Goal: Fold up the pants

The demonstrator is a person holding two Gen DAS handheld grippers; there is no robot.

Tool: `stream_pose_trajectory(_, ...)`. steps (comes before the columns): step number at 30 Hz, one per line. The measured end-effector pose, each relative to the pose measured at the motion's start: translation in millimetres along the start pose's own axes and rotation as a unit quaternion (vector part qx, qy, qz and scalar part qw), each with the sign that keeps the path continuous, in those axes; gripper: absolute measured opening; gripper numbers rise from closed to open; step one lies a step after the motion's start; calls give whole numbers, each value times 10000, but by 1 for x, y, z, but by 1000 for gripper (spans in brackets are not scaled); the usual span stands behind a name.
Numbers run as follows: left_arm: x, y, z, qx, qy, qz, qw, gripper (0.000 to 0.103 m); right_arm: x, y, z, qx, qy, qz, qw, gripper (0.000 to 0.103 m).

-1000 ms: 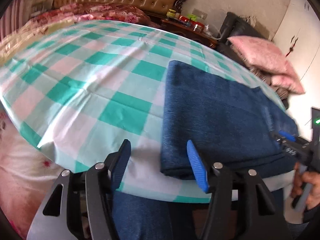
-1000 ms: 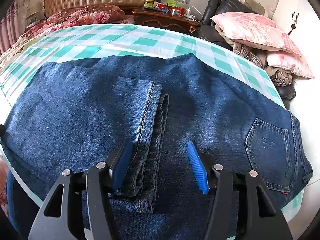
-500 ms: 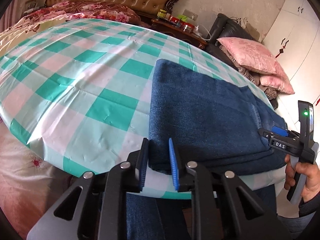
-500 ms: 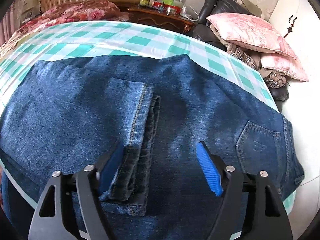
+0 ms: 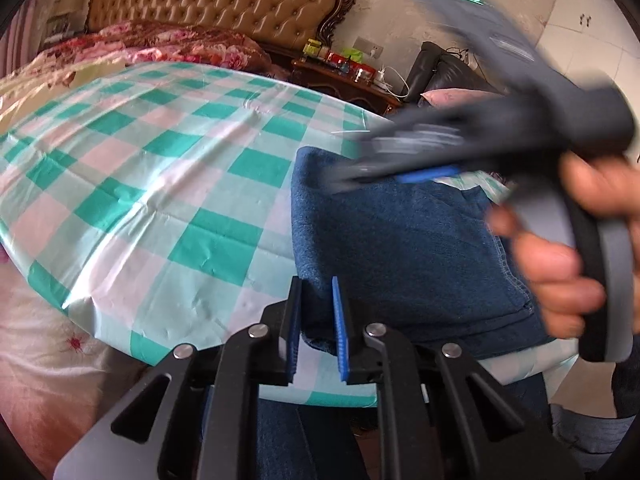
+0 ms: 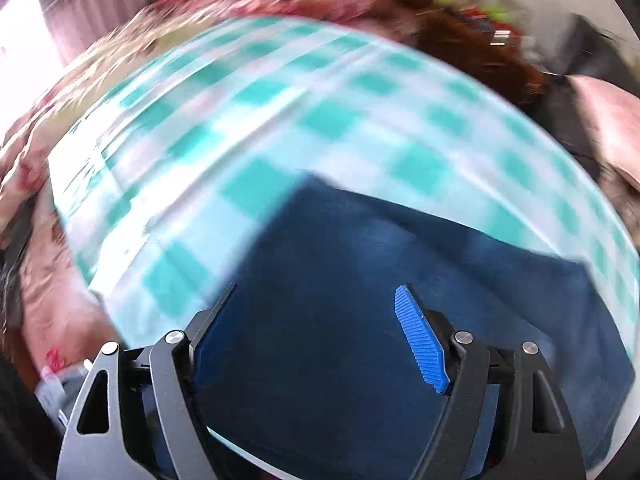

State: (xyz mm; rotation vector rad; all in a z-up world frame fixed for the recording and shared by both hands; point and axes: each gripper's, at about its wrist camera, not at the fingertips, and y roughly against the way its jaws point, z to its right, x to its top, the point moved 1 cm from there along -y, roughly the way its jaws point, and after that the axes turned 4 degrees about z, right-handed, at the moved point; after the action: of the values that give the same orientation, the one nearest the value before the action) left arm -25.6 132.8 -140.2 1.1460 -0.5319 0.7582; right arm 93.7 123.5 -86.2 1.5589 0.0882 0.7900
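Folded dark blue jeans [image 5: 400,240] lie on the checked tablecloth near the table's front edge. My left gripper [image 5: 316,320] is shut on the jeans' near left folded corner at the table edge. My right gripper [image 6: 316,332] is open and hovers above the jeans [image 6: 340,280], empty; its view is blurred by motion. In the left wrist view the right gripper [image 5: 420,160] shows as a blurred dark shape over the far part of the jeans, with the hand holding it at right.
The green and white checked table [image 5: 140,184] stretches left and back. A bed with tufted headboard [image 5: 216,4] and floral bedding stands behind. A nightstand [image 5: 344,76] with small items and a dark chair with pink pillows sit at back right.
My left gripper has closed on the jeans' left corner. My right gripper swung fast leftward and up across the jeans, away from the hem and pocket, and stays open.
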Motion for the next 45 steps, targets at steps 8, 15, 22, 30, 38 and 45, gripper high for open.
stream_pose_trajectory(8,2,10,10,31,-273,170,9995,14,9,-46,-23,-445,248,-388,9979,50)
stream_pose_trajectory(15,1,-4,-10,-92,847,-121,9963,58,10,-35,-13,-248,-43,-148,9996,18)
stream_pose_trajectory(22,27,9,28,-33,249,187,9995,13,19,5,11,305,-391,274,9984,11)
stream_pose_trajectory(30,100,70,226,-276,-2164,1490,9645,12,9,191,180,1260,-1632,1859,9607,10)
stream_pose_trajectory(38,20,22,453,-1370,-3716,1401,9075,12,-145,248,397,607,-2960,2095,9299,12)
stream_pose_trajectory(45,-125,-74,516,-1075,-4865,447,8659,12,-297,123,501,1057,-4250,969,8937,23)
